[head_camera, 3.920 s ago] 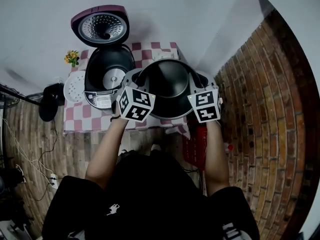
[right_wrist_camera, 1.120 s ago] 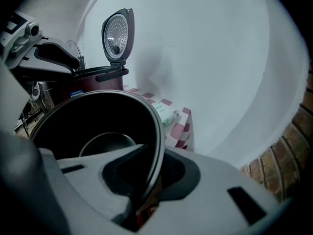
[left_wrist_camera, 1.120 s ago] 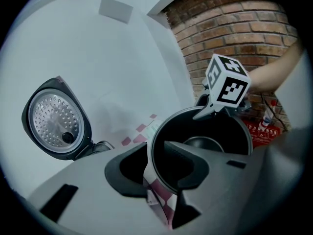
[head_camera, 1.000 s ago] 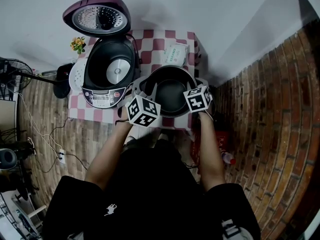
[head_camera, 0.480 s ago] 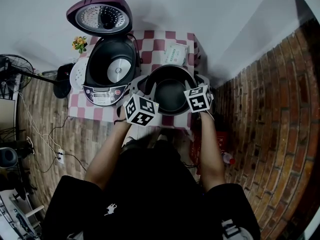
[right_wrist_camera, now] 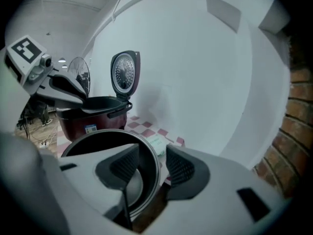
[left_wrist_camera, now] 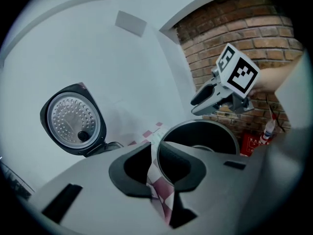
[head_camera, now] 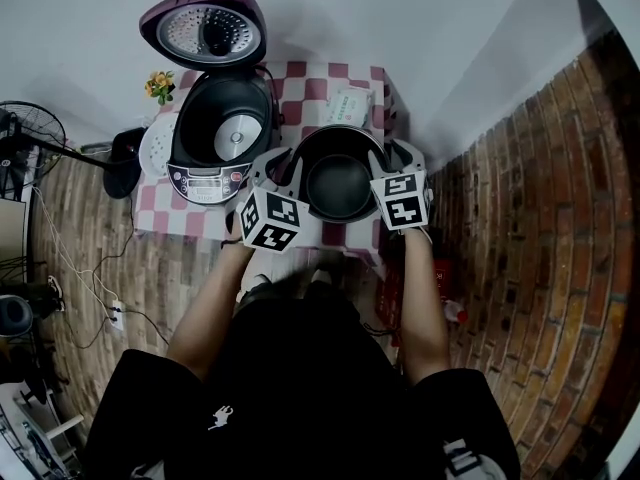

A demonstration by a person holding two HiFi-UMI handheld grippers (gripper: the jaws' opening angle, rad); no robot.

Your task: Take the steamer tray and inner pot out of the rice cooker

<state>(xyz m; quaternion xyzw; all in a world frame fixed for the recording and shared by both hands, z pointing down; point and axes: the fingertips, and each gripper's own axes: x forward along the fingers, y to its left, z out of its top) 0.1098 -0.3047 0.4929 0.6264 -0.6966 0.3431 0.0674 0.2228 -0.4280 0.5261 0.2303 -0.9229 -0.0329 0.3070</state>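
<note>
1. Left gripper (left_wrist_camera: 152,153), right of the rice cooker (head_camera: 203,183): jaws closing to a narrow gap, not pinching the rim of the inner pot (head_camera: 340,188).
2. Right gripper (right_wrist_camera: 154,155), farther right: jaws apart, loosely straddling the pot's rim.
3. Inner pot stands just right of the cooker.
4. Steamer tray (head_camera: 150,153) lies just left of the cooker.

Home-like room corner: rice cooker (head_camera: 205,181) on checked tablecloth (head_camera: 310,93), small flowers (head_camera: 157,86), standing fan (head_camera: 28,133), brick wall (left_wrist_camera: 254,23).
</note>
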